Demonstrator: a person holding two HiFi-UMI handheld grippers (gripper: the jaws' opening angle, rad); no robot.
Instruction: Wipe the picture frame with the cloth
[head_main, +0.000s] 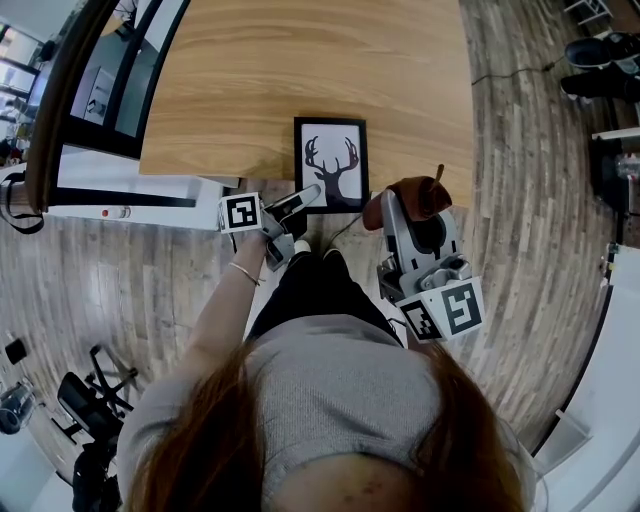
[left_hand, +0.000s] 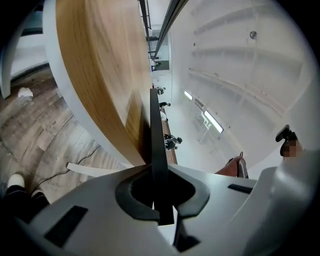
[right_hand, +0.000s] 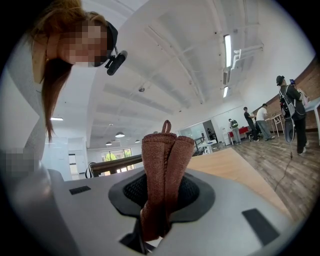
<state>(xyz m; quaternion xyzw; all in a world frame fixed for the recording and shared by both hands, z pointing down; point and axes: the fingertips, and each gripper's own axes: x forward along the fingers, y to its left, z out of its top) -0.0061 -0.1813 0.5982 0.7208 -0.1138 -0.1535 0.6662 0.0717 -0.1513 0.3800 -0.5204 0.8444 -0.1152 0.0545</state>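
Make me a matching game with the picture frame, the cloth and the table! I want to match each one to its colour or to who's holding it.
Things:
1. picture frame
2. cloth
3. table

Clues:
A. light wood, not gripped by anything
B. black edge, pinched in the fingers of the left gripper
C. brown, pinched in the fingers of the right gripper

Pairs: 1-B, 2-C, 3-A

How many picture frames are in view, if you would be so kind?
1: the black rectangular picture frame, at the wooden table's near edge, gripped by the left gripper.
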